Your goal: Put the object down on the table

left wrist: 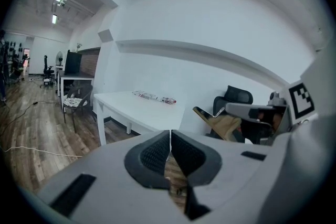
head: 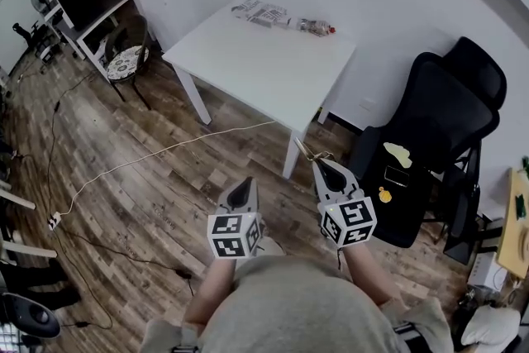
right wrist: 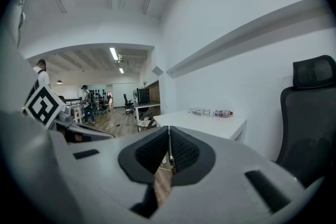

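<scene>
A white table stands ahead of me against the wall; it also shows in the left gripper view and the right gripper view. My right gripper hovers over the floor near the table's front corner, shut on a thin tan object. That object sticks out past the jaws toward the table and appears as a flat tan piece in the left gripper view and as a thin edge between the pads. My left gripper hangs beside it, shut with nothing between its jaws.
A wrapped packet and a small bottle lie along the table's far edge. A black office chair stands at the right. A white cable crosses the wooden floor. A desk with a monitor and a chair stand at far left.
</scene>
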`<state>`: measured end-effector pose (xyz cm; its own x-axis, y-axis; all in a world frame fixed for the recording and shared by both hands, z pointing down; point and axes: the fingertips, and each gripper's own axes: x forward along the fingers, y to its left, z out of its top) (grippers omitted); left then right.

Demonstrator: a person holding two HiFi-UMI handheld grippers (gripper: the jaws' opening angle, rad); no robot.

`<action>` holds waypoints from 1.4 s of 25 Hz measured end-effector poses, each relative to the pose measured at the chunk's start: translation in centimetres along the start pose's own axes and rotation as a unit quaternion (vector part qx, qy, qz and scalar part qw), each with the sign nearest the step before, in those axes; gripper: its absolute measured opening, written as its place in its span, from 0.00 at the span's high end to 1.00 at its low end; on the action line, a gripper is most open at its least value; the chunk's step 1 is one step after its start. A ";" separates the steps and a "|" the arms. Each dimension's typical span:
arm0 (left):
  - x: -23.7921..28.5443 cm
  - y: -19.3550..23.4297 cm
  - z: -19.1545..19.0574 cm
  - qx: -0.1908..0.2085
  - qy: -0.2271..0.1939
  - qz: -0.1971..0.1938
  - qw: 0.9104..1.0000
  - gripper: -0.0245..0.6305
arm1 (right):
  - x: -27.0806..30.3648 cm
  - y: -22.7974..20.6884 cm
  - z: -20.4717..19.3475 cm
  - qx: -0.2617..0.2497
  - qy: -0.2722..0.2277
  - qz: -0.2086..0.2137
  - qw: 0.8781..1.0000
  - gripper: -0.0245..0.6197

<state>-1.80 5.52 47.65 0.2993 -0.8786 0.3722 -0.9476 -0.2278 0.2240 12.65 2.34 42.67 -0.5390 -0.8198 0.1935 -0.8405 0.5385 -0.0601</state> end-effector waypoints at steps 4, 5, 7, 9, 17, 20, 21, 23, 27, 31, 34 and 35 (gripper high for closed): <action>2.1 2.3 1.4 -0.001 0.003 -0.005 1.000 0.95 | 3.3 0.0 0.6 0.000 0.003 -0.004 1.000 0.95; 2.6 2.9 1.8 -0.001 0.003 -0.006 1.000 0.95 | 4.1 0.0 0.8 0.000 0.004 -0.005 1.000 0.95; 3.6 4.2 2.5 -0.002 0.004 -0.007 1.000 0.95 | 5.8 0.1 1.1 0.000 0.005 -0.005 1.000 0.95; 4.5 5.4 3.1 -0.002 0.005 -0.007 1.000 0.95 | 7.4 0.2 1.5 0.000 0.005 -0.006 1.000 0.95; 7.6 9.6 5.1 -0.001 0.010 -0.012 1.000 0.95 | 13.1 0.5 2.6 -0.002 0.002 -0.009 1.000 0.95; 8.7 11.0 5.6 0.000 0.012 -0.014 1.000 0.95 | 14.9 0.5 2.9 -0.002 0.002 -0.011 1.000 0.95; 9.1 11.4 5.8 0.000 0.013 -0.014 1.000 0.95 | 15.5 0.5 2.9 -0.002 0.003 -0.011 1.000 0.95; 9.9 12.2 6.2 0.001 0.014 -0.016 1.000 0.95 | 16.7 0.4 3.1 -0.003 0.003 -0.012 1.000 0.95; 11.4 13.6 7.0 0.003 0.014 -0.021 1.000 0.95 | 18.9 0.3 3.3 -0.004 0.004 -0.014 1.000 0.95; 12.6 14.9 7.6 0.003 0.014 -0.024 1.000 0.95 | 20.8 0.2 3.5 -0.007 0.003 -0.017 1.000 0.95; 13.4 15.6 8.0 0.003 0.014 -0.027 1.000 0.95 | 21.9 -0.1 3.6 -0.008 0.005 -0.021 1.000 0.95; 13.7 15.8 8.1 0.003 0.014 -0.027 1.000 0.95 | 22.3 -0.1 3.7 -0.009 0.005 -0.023 1.000 0.95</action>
<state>-13.58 -13.48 49.01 0.3531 -0.8529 0.3846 -0.9304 -0.2771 0.2398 0.55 -16.73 43.36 -0.5000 -0.8414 0.2053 -0.8628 0.5045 -0.0337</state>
